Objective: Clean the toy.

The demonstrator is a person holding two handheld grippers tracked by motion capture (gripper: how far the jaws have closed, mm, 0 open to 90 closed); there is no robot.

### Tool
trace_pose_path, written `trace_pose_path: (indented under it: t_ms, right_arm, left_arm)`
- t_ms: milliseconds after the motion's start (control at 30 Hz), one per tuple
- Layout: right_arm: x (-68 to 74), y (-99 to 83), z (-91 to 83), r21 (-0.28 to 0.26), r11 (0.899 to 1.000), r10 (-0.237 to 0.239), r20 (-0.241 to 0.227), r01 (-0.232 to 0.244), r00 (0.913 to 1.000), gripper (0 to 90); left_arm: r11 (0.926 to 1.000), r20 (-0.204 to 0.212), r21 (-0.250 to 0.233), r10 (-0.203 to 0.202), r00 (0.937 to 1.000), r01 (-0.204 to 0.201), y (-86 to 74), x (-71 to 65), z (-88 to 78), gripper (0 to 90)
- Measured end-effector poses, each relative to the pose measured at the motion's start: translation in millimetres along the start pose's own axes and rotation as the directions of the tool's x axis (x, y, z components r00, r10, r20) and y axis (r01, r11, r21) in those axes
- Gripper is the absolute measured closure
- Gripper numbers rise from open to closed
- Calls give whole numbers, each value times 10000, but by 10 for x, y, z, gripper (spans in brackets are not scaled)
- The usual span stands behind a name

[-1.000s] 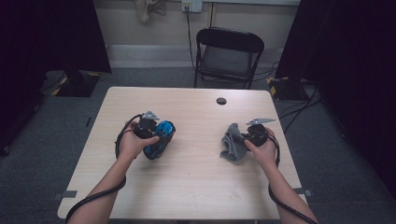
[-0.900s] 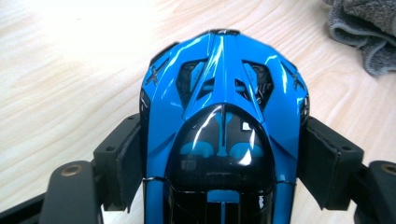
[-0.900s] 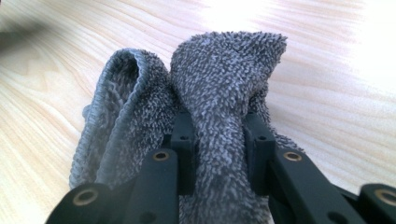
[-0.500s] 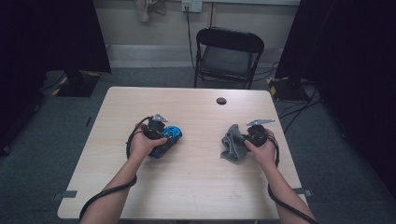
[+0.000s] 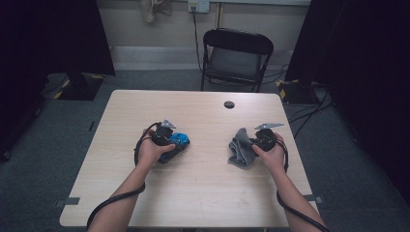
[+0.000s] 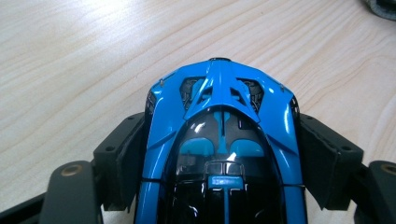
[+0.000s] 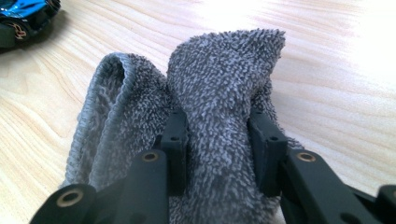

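Observation:
A glossy blue and black toy car (image 6: 219,140) sits between the jaws of my left gripper (image 6: 219,154), whose pads press on both its sides. From above, the toy car (image 5: 178,140) is at the table's left centre, with my left gripper (image 5: 167,137) held over it by a hand. A grey terry cloth (image 7: 219,107) is pinched in a bunched fold by my right gripper (image 7: 219,140). In the high view the cloth (image 5: 240,150) lies rumpled on the table at the right, with my right gripper (image 5: 256,142) at its right side.
The pale wooden table (image 5: 203,193) has a small black round cap (image 5: 229,104) near its far edge. A black folding chair (image 5: 236,58) stands behind the table. Cables trail from both grippers off the near edge. Dark curtains hang on both sides.
My left gripper has moved to the right across the table with the toy car in it. My right gripper and the cloth have stayed in place.

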State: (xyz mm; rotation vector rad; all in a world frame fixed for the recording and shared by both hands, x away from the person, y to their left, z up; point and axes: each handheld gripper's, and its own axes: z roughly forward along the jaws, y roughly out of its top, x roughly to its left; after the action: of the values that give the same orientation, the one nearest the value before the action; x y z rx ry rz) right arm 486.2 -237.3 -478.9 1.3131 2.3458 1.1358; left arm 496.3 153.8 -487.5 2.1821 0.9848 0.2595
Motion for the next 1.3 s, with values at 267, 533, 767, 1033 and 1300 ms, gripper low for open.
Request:
trace_pose_path:
  t_ms: [267, 533, 767, 1033, 1300]
  right_arm:
    - [-17, 8, -20, -1, 9999, 161, -124, -161, 9998, 514]
    - [14, 41, -86, -200, 9998, 76, 104, -74, 9999, 377]
    - [33, 68, -138, -208, 9998, -68, 244, 74, 9997, 334]
    - [37, 97, -198, -349, 9993, -109, 212, 116, 9997, 299]
    - [100, 152, -362, -516, 9980, -350, 20, 351, 9994, 267]
  left_arm:
    - [9998, -70, 168, 138, 9999, -137, 1, -20, 15, 244]
    - [9992, -161, 282, 273, 9995, -269, -20, -31, 7, 237]
    - [9986, -194, 358, 393, 9990, -386, 0, -34, -29, 234]
    - [9999, -119, -54, 141, 9998, -142, 29, -21, -124, 224]
    - [9988, 57, -439, 223, 9997, -220, 93, -56, -421, 225]
